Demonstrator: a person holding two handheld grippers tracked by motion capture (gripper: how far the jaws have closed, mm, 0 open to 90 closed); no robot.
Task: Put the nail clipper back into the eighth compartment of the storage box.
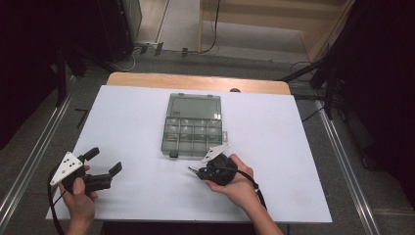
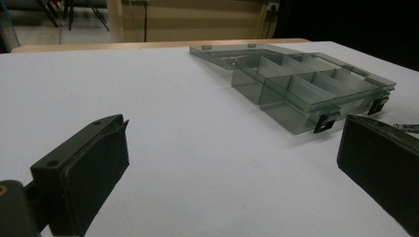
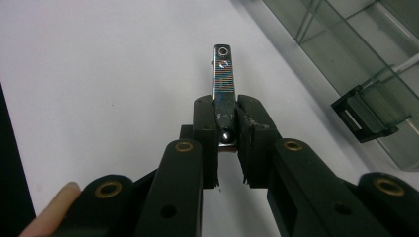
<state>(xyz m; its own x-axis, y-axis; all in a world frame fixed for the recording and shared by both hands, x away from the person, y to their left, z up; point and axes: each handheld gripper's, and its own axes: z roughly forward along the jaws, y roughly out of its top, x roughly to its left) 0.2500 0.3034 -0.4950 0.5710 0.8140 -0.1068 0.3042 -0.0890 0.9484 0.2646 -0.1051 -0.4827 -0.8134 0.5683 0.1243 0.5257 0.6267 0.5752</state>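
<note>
A small shiny metal nail clipper (image 3: pixel 223 79) sticks out forward from my right gripper (image 3: pixel 227 111), whose jaws are shut on its rear end. In the high view that gripper (image 1: pixel 192 170) lies low over the white table, pointing left, just in front of a smoky clear compartment box (image 1: pixel 192 126). The box lies open, lid flat behind it, its compartments looking empty. My left gripper (image 1: pixel 104 161) is held at the front left of the table, open with nothing between its jaws. In its own view, the left gripper (image 2: pixel 232 143) faces the box (image 2: pixel 306 89).
A white sheet (image 1: pixel 274 147) covers the table, and a wooden edge (image 1: pixel 195 81) shows at the far side. The box's black latches (image 3: pixel 363 116) face the front. Dark stands and cables ring the table on the floor.
</note>
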